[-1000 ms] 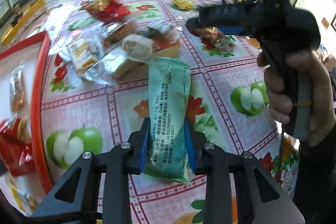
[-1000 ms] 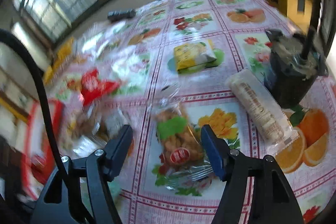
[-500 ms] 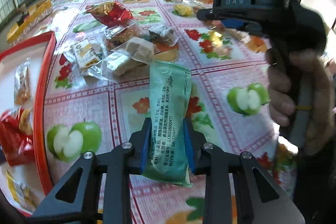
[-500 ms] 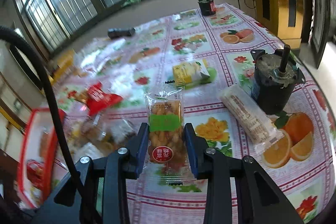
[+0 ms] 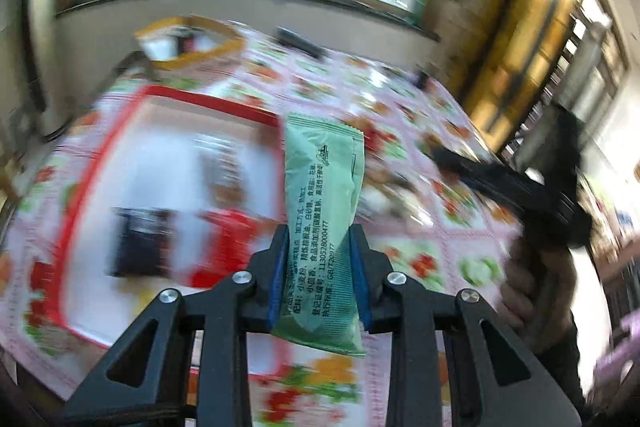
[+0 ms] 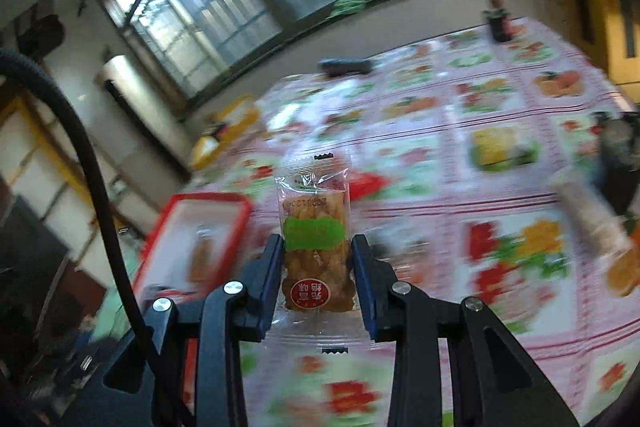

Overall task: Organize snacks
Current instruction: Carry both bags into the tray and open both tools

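My left gripper (image 5: 319,269) is shut on a green snack packet (image 5: 322,211) and holds it in the air, over the right part of a red-rimmed white tray (image 5: 160,95). The tray holds a dark packet (image 5: 138,247) and a red packet (image 5: 228,243), both blurred. My right gripper (image 6: 316,275) is shut on a clear packet of brown fried snacks (image 6: 314,247) with a green label, lifted above the table. The tray (image 6: 188,203) lies to its left in the right wrist view. The right gripper's body and the hand on it show in the left wrist view (image 5: 548,199).
A fruit-print tablecloth (image 6: 500,115) covers the table. A yellow packet (image 6: 500,147), a long pale packet (image 6: 592,215), a dark motor (image 6: 620,147), a black flashlight (image 6: 346,66) and a small dark bottle (image 6: 498,23) lie on it. A yellow-rimmed tray (image 5: 188,41) stands behind the red one.
Both grippers have lifted and swung left toward the red tray with their packets. One second ago the right gripper was open over the fried snack packet; it has shut on it.
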The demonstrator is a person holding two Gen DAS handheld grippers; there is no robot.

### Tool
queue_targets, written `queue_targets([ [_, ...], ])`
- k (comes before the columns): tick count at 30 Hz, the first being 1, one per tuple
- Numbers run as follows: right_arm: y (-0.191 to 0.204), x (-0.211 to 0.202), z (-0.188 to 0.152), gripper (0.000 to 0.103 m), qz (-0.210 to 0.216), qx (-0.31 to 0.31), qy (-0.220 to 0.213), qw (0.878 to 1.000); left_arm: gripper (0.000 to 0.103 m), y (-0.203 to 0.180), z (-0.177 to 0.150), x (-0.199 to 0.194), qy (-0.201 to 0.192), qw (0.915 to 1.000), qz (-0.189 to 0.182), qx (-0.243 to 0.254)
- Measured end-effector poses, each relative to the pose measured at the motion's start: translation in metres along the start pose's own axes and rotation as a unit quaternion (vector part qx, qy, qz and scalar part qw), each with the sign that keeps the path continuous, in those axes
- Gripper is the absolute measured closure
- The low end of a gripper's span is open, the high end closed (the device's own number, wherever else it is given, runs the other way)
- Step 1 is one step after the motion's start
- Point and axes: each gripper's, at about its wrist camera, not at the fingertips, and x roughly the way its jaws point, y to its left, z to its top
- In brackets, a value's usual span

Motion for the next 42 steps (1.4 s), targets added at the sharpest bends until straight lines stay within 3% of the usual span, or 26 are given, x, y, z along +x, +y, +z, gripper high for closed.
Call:
queue_targets([
  [4, 0.051, 0.021, 0.001, 0.069, 0.063, 0.000, 0.019, 0.998, 0.072, 0.049, 0.020, 0.002, -0.013, 0.9982, 0.050, -0.030],
  [9, 0.103, 0.081, 0.008, 0.069, 0.083, -0.018, 0.058, 0.995, 0.072, 0.094, 0.040, 0.032, 0.006, 0.9957, 0.073, -0.057],
  [17, 0.127, 0.187, 0.013, 0.070, 0.026, -0.028, 0.128, 0.991, 0.072, 0.120, 0.057, 0.085, 0.056, 0.9932, 0.091, -0.046],
  [24, 0.122, 0.208, -0.002, 0.069, -0.011, -0.034, 0.140, 0.989, 0.067, 0.127, 0.052, 0.101, 0.077, 0.9887, 0.124, -0.034],
  [25, 0.122, 0.208, -0.003, 0.068, -0.009, -0.037, 0.132, 0.991, 0.064, 0.129, 0.052, 0.102, 0.077, 0.9891, 0.121, -0.034],
  [27, 0.123, 0.202, -0.002, 0.053, -0.005, -0.036, 0.118, 0.992, 0.041, 0.131, 0.053, 0.101, 0.076, 0.9900, 0.113, -0.037],
  [30, 0.124, 0.182, 0.006, 0.051, 0.003, -0.025, 0.095, 0.995, 0.030, 0.126, 0.053, 0.082, 0.050, 0.9911, 0.116, -0.044],
  [33, 0.126, 0.137, 0.014, 0.045, 0.024, -0.031, 0.059, 0.997, 0.018, 0.104, 0.051, 0.057, 0.015, 0.9951, 0.092, -0.033],
  [35, 0.122, 0.108, 0.017, 0.041, 0.038, -0.037, 0.040, 0.998, 0.015, 0.078, 0.047, 0.039, -0.003, 0.9978, 0.065, -0.015],
  [39, 0.079, 0.034, 0.024, 0.030, 0.068, -0.025, -0.001, 0.997, 0.006, 0.022, 0.039, 0.023, -0.012, 0.9998, 0.002, 0.015],
  [42, 0.038, 0.007, 0.035, 0.029, 0.001, -0.020, -0.010, 1.000, 0.005, -0.022, 0.034, 0.035, 0.003, 0.9990, -0.030, 0.033],
])
